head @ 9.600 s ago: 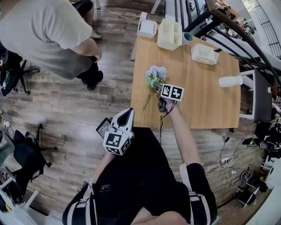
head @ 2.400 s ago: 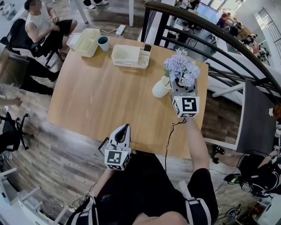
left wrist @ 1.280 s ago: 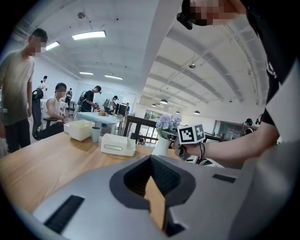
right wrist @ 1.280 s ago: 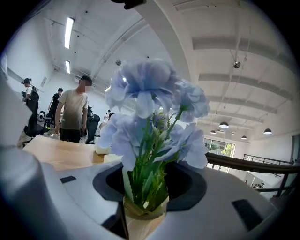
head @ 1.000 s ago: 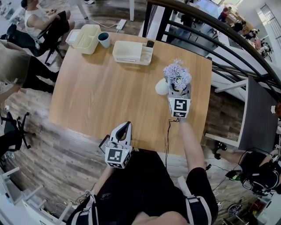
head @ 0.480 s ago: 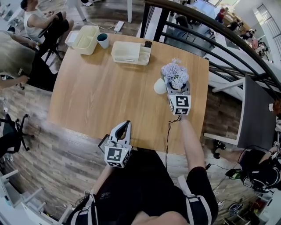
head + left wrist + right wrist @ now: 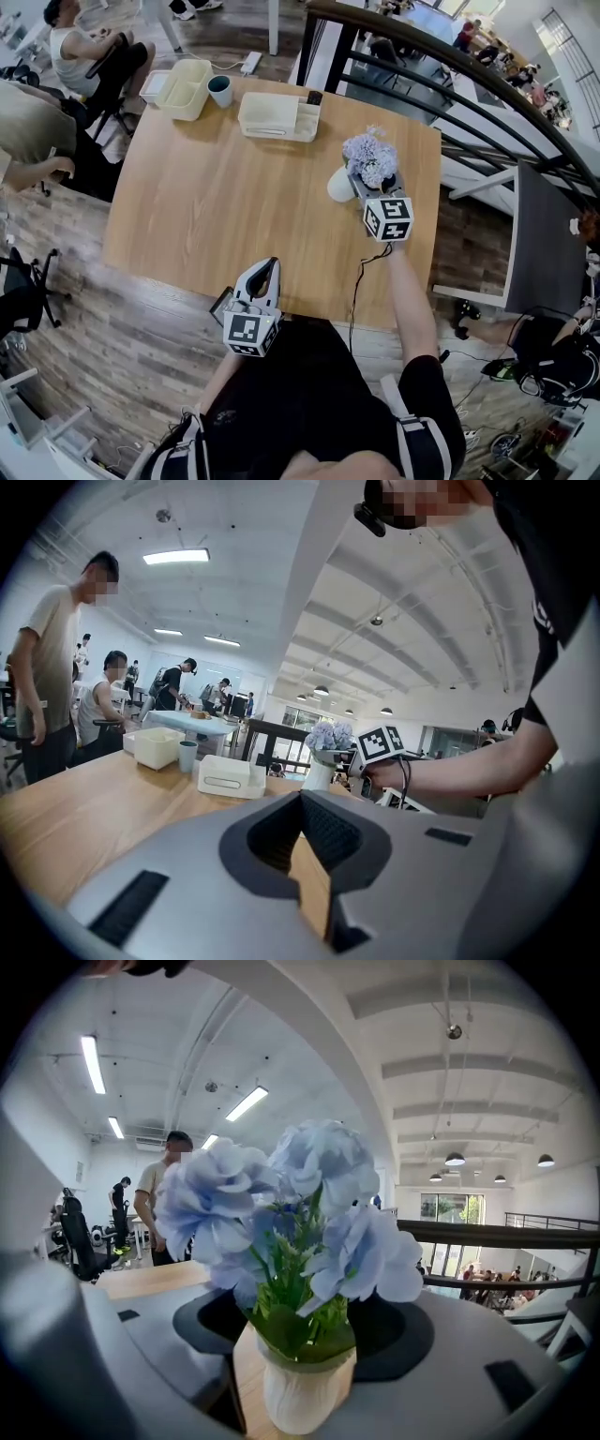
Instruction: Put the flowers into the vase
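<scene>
Flowers [image 7: 370, 157] carried earlier now stand upright in the white vase [image 7: 340, 185]. The right gripper [image 7: 363, 187] has just been opening, its jaws apart around the vase. The left gripper [image 7: 266, 272], jaws together, hangs well apart from the vase.

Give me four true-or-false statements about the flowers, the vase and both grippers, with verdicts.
The pale blue flowers stand in the white ribbed vase. True.
The right gripper clamps that vase. False: its jaws have just been opening and stand apart around it.
The left gripper holds a flower stem. False: it is shut and empty.
A teal cup stands beside the cream plastic bin on the wooden table. True.
</scene>
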The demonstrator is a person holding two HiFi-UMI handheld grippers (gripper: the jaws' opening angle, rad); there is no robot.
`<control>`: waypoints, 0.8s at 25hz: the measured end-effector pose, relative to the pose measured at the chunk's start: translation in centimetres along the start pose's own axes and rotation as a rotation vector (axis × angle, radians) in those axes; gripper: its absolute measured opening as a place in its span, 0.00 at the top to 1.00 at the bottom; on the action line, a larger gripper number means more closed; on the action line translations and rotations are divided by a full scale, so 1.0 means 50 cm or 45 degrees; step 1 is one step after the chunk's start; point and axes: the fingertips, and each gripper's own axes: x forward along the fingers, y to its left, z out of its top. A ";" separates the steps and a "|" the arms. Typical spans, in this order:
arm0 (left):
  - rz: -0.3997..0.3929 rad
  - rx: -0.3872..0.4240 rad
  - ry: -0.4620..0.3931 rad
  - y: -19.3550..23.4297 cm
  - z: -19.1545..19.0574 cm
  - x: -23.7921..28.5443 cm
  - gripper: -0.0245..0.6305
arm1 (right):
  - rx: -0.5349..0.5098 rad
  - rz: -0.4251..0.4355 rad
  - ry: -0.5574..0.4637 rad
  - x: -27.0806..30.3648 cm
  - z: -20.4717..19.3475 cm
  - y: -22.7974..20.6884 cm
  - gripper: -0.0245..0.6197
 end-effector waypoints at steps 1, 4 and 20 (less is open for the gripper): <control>-0.004 0.000 -0.002 0.001 0.000 -0.001 0.92 | 0.009 0.009 0.012 -0.001 -0.001 0.001 0.49; -0.019 0.003 -0.004 0.001 0.000 -0.001 0.92 | 0.021 0.032 0.053 -0.004 -0.005 0.004 0.48; -0.087 -0.011 -0.025 0.010 0.007 -0.001 0.92 | -0.307 0.072 0.380 -0.013 -0.041 0.017 0.47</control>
